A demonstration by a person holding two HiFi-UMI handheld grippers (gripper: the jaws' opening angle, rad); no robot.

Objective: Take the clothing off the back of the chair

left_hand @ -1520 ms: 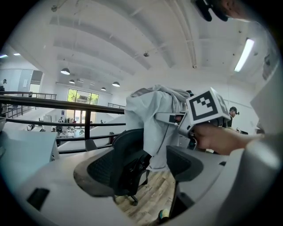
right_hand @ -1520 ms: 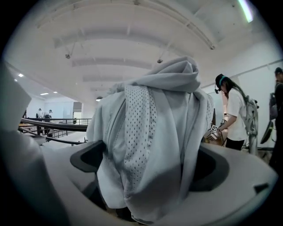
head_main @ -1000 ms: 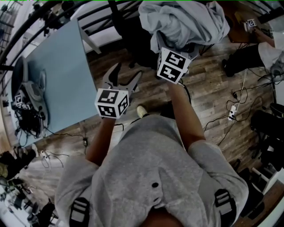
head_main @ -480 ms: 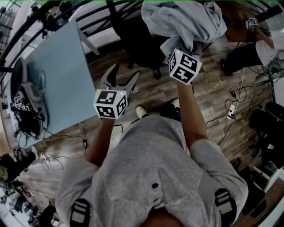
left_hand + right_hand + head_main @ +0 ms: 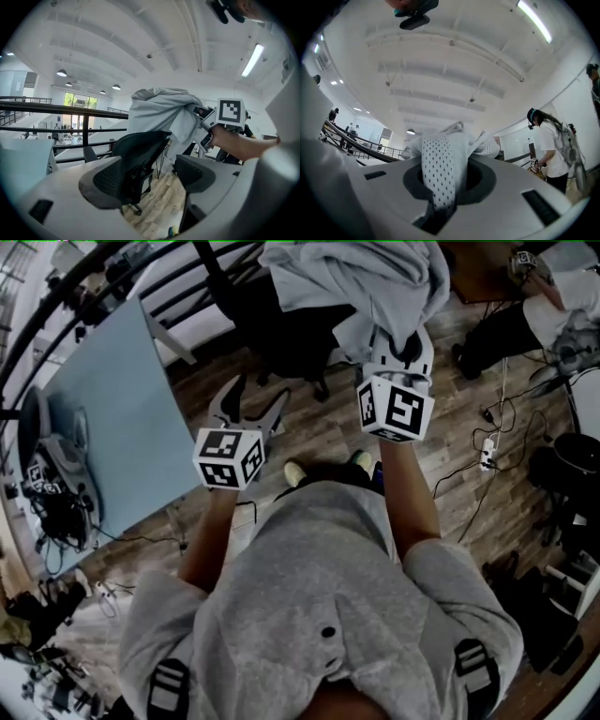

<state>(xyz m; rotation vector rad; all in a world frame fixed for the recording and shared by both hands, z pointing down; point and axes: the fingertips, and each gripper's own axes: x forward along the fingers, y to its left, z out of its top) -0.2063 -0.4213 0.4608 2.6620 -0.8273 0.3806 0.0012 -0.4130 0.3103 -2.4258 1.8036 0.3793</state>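
The clothing [image 5: 361, 282], lying ahead over the chair [image 5: 281, 329], is being pinched by the nearer right gripper [image 5: 401, 341] (jaws having just been closing on it), the left gripper [image 5: 264, 392] being held spread and empty.

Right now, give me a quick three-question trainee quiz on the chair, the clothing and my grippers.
1. True or false: the left gripper is shut on the grey garment.
2. What does the right gripper hold? A) a cable B) the grey garment C) a chair arm.
3. On which side of the head view is the light blue table?
Key: 1 false, its jaws stand apart and empty. 2 B; the jaws have just been closing, with perforated fabric between them. 3 the left.
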